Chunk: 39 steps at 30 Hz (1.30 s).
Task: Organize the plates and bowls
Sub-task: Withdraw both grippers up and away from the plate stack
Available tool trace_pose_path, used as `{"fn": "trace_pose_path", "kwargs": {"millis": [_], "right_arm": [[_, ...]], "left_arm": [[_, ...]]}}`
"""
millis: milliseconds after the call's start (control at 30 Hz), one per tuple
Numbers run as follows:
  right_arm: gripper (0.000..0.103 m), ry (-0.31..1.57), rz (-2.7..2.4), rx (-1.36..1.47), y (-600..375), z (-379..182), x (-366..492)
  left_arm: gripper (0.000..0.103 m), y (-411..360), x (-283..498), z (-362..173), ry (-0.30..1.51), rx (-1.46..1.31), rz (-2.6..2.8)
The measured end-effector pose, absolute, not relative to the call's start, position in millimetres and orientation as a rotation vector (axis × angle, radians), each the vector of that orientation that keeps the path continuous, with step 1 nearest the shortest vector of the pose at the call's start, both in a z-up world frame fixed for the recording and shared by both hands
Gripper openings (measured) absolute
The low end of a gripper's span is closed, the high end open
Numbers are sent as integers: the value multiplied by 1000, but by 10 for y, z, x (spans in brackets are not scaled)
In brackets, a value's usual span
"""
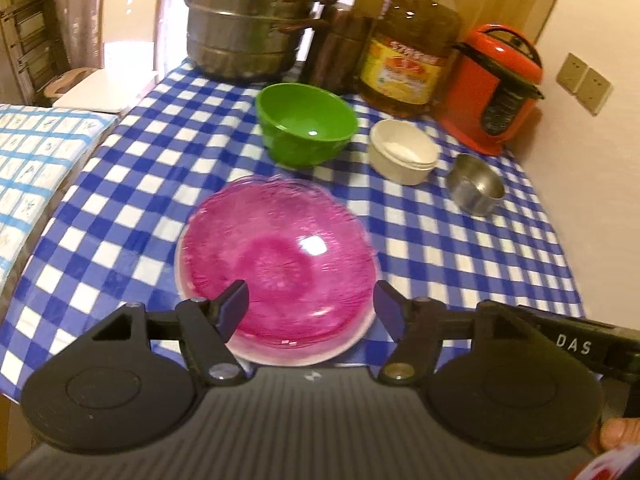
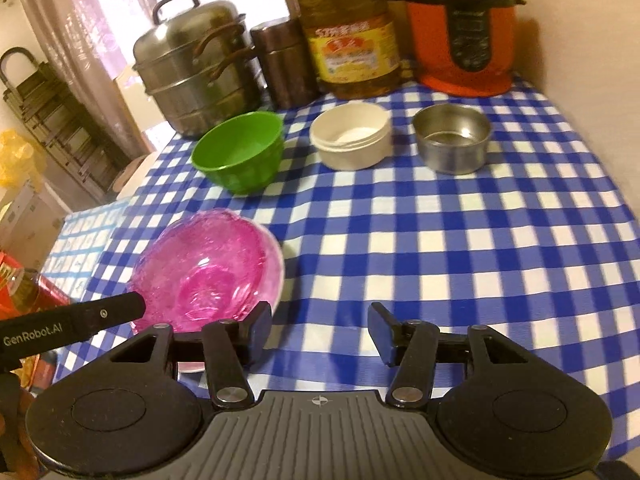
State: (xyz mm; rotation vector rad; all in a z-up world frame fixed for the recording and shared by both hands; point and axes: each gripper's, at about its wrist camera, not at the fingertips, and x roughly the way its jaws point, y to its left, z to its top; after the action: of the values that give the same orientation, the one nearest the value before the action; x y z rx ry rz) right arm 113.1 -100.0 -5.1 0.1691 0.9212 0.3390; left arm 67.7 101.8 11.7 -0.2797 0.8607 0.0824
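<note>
Pink glass fills my left wrist view: the pink bowl (image 1: 280,264) sits on a white plate (image 1: 352,340) on the blue-checked desk (image 1: 460,248), right ahead of my left gripper (image 1: 310,312). That gripper is spread wide, its fingers flanking the bowl's near rim, holding nothing. Beyond it I see the green bowl (image 1: 306,122), then the white bowl (image 1: 402,150) and the steel bowl (image 1: 476,184) off to its right, each apart from the others. Along the back stand a steel steamer pot (image 1: 248,20), an oil bottle (image 1: 412,48) and a red cooker (image 1: 496,88).

Over to the right wrist view: my right gripper (image 2: 320,330) is also wide, with only checked cloth between its fingers. Pink bowl (image 2: 208,276) on its plate (image 2: 278,276) lies to the left, just past my left fingertip. Green bowl (image 2: 240,152), white bowl (image 2: 352,136) and steel bowl (image 2: 452,138) line up across the far side, in front of the steamer pot (image 2: 192,68), oil bottle (image 2: 348,32) and red cooker (image 2: 460,28).
</note>
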Motion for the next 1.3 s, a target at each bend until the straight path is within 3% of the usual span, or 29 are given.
{"fn": "trace_pose_path", "kwargs": {"millis": [733, 1300], "right_arm": [[54, 835, 241, 231, -1685, 365, 1206], [54, 810, 199, 291, -2016, 293, 1877]], "left_arm": [[66, 224, 932, 508, 748, -162, -9], [66, -32, 1659, 339, 771, -198, -36]]}}
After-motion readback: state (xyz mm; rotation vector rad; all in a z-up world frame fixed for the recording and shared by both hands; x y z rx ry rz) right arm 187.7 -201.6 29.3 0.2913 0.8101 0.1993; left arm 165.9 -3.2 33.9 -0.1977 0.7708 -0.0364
